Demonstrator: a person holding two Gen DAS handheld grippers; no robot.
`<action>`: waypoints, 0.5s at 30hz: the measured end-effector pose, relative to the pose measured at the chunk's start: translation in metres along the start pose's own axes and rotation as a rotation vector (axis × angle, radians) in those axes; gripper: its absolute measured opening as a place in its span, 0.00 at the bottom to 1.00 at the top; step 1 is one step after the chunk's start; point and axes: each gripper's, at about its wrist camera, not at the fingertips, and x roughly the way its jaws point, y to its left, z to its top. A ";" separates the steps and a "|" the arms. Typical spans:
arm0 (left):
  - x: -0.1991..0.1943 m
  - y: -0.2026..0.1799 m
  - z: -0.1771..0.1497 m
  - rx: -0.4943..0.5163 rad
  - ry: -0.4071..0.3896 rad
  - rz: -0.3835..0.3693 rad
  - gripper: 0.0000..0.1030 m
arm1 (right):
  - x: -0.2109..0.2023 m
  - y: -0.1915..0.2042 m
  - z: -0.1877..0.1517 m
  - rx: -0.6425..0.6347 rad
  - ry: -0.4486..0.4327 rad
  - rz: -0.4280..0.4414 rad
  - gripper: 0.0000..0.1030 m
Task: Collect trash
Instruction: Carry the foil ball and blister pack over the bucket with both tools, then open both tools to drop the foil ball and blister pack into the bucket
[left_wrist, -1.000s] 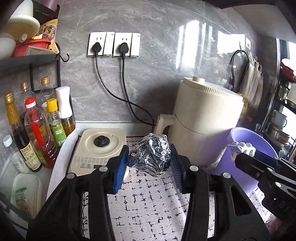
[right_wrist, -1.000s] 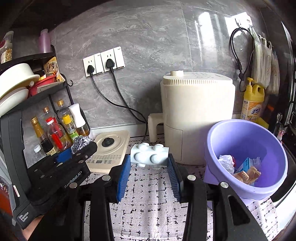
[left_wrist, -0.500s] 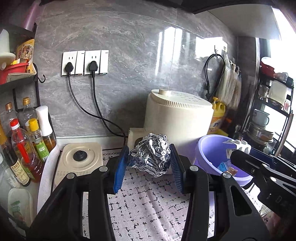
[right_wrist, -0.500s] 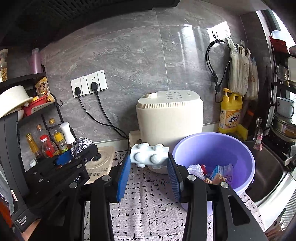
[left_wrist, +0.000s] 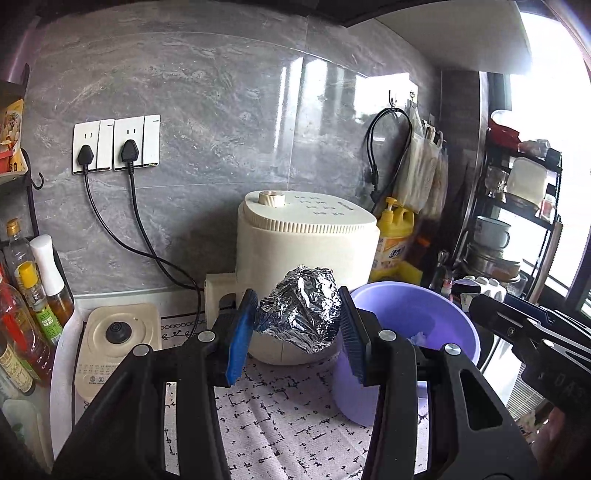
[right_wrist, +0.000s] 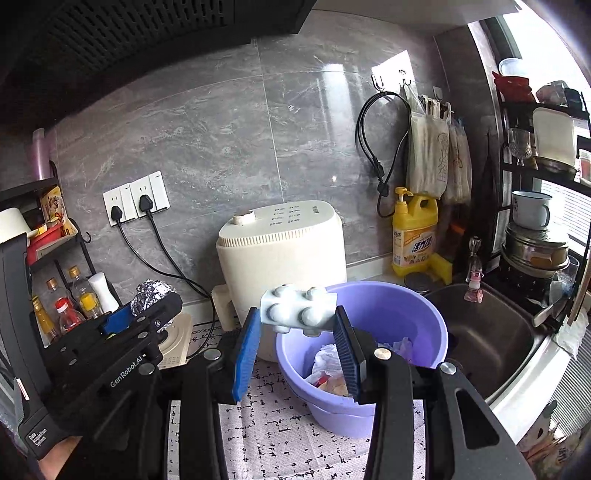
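I've got a crumpled foil ball (left_wrist: 301, 308) pinched in my left tongs (left_wrist: 295, 325), blue pads (left_wrist: 240, 338) pressing both its sides, and it hangs clear above the patterned surface (left_wrist: 280, 417). From the left wrist camera it sits dead centre, in front of the cream appliance (left_wrist: 306, 240). The purple basin (left_wrist: 417, 314) is at about four o'clock from the foil, just beside the tongs' right finger, so the ball is beside the rim and outside the bowl.

My right tongs (right_wrist: 297, 332) grip a pale studded plastic block (right_wrist: 297, 308), clamped end to end between their blue pads (right_wrist: 245, 352). In the right wrist view the block hovers over the basin's (right_wrist: 417, 332) near-left rim, with crumpled paper and wrappers (right_wrist: 328, 363) lying in the bowl at about five o'clock below it.

Out at nine o'clock in that view, the left tongs (right_wrist: 147, 306) show with the foil (right_wrist: 153, 291) peeking above them. The cream appliance (right_wrist: 284, 254) stands behind the basin. A yellow detergent bottle (right_wrist: 415, 229) is at two o'clock by the wall, the sink (right_wrist: 487, 332) at three o'clock. Sauce bottles (left_wrist: 33, 295) crowd the left edge, near a flat cream cooker (left_wrist: 118, 339).
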 end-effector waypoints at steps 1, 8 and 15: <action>0.003 -0.003 0.001 0.005 0.000 -0.008 0.43 | 0.001 -0.004 0.002 0.006 -0.001 -0.008 0.39; 0.026 -0.024 0.007 0.019 0.003 -0.053 0.43 | 0.015 -0.032 0.009 0.033 0.003 -0.051 0.39; 0.051 -0.036 0.010 0.017 0.007 -0.084 0.43 | 0.042 -0.052 0.017 0.058 0.011 -0.053 0.39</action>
